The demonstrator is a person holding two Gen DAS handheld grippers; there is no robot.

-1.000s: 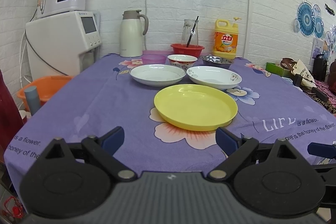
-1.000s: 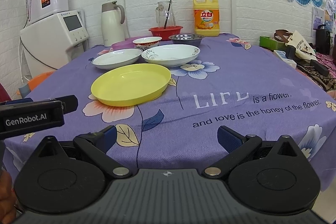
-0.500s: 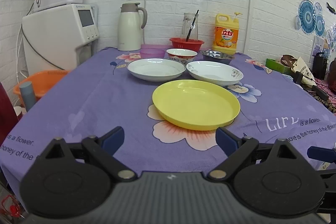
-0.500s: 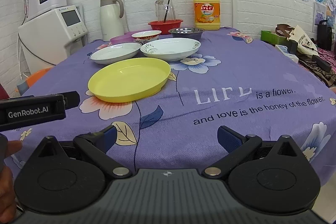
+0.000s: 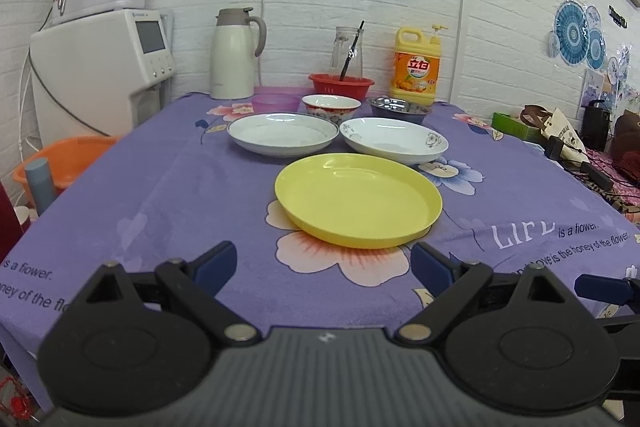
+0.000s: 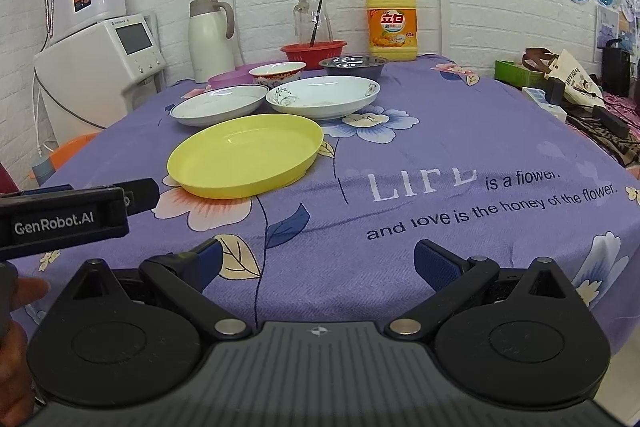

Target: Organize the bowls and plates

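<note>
Yellow plate: the round yellow plastic plate (image 5: 358,201) lies flat on the purple flowered tablecloth (image 5: 160,187), nearest me, rim up, apart from the rest
White plates: the plain white ceramic plate (image 5: 283,134) and the white flower-printed deep plate (image 5: 394,140) sit just behind it, side by side
Bowls: a red-patterned china bowl (image 5: 331,107), a steel bowl (image 5: 398,107) and a purple plastic bowl (image 5: 276,102) stand in the back row
Axis: round pieces, so no long axis; all mouths face up
My left gripper (image 5: 324,265): jaws apart, empty, short of the yellow rim
My right gripper (image 6: 318,261): jaws apart, empty, over bare cloth to the right
Step, as I judge: reach for the near rim
Doing it well: come in low, one finger under the lip, one above, bite shallow, lift level before stacking
</note>
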